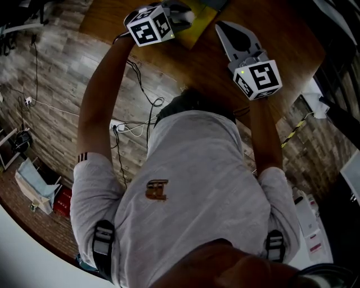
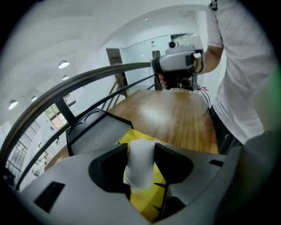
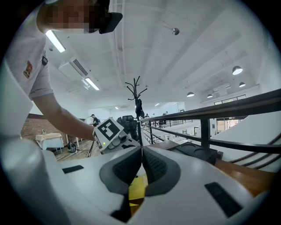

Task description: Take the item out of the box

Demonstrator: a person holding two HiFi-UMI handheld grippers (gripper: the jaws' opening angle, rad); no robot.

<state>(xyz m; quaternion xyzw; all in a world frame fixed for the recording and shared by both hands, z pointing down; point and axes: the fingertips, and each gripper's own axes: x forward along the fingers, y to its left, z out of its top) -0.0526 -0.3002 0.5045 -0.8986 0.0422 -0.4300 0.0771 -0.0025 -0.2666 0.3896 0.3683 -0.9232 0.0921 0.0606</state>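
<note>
In the left gripper view my left gripper (image 2: pixel 141 163) is shut on a white, roll-shaped item (image 2: pixel 140 169), held upright between the dark pads above the open yellow box (image 2: pixel 147 200). The head view shows that gripper (image 1: pixel 185 14) at the top, over the yellow box (image 1: pixel 201 25) on the wooden table (image 1: pixel 281 39). My right gripper (image 1: pixel 221 26) hovers just right of the box, jaws shut with nothing between them. In the right gripper view its pads (image 3: pixel 151 165) meet, the yellow box (image 3: pixel 138 189) lies below them, and the left gripper's marker cube (image 3: pixel 109 131) is beyond.
A black lidded case (image 2: pixel 94 132) lies on the table beside the yellow box, also seen as the black case (image 3: pixel 197 151). A dark railing (image 2: pixel 88 83) runs past the table's far side. Cables (image 1: pixel 135 126) trail over the wooden floor. The person's torso stands against the table's near edge.
</note>
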